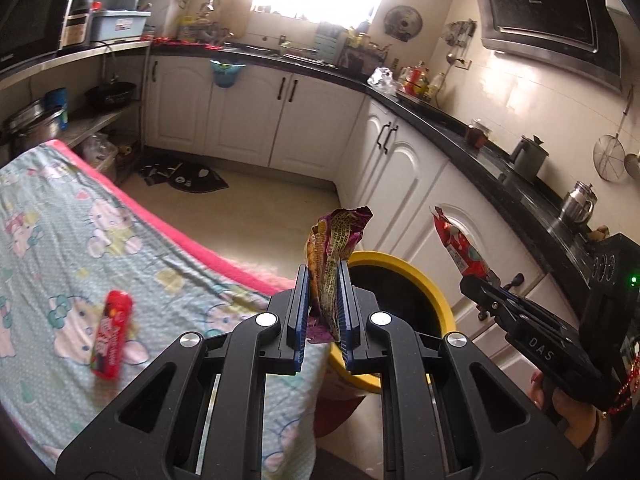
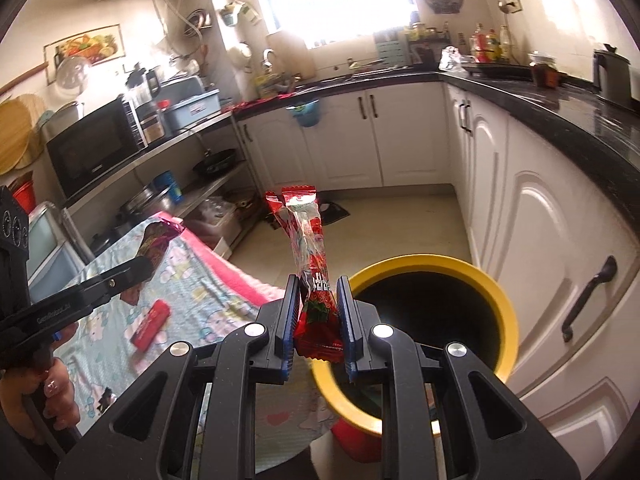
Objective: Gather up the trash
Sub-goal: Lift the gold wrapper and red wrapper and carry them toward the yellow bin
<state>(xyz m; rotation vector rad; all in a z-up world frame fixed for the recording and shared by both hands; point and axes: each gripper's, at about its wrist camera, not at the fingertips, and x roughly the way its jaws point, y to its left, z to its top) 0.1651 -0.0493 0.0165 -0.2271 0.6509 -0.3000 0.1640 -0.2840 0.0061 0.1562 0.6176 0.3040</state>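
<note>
**Inspector:** Report on the two tools first.

**Onlooker:** The left gripper (image 1: 324,300) is pinching a crumpled purple-and-yellow wrapper (image 1: 334,256), which stands upright between the blue pads. The right gripper (image 2: 318,308) is pinching a red-and-clear wrapper (image 2: 310,248), also upright, its sealed end uppermost. Both tools are hand-held; the left hand (image 2: 48,384) shows in the right wrist view beneath its handle.

**Inspector:** The receptacle?

**Onlooker:** A yellow-rimmed bin (image 2: 440,264) stands on the floor between the cloth-covered table (image 1: 60,220) and the white cabinets (image 2: 540,220). Its inside is lined black and reads as dark. At the bottom, near the rim closest to the tool, something reddish shows; I cannot tell what it is.

**Inspector:** Position of the wrappers against that bin?

**Onlooker:** The red-and-clear wrapper sits just at the near-left edge of the rim. The purple one is beside the rim on the table side. Neither is inside.

**Inspector:** Anything left on the table?

**Onlooker:** One red packet (image 1: 112,336) lying flat on the cartoon-print cloth, well apart from both tools.

**Inspector:** Other containers?

**Onlooker:** A small blue bin (image 2: 306,114) hangs on a cabinet door under the window; contents not discernible. A steel pot (image 1: 36,124) sits on the lower shelf, contents hidden.
</note>
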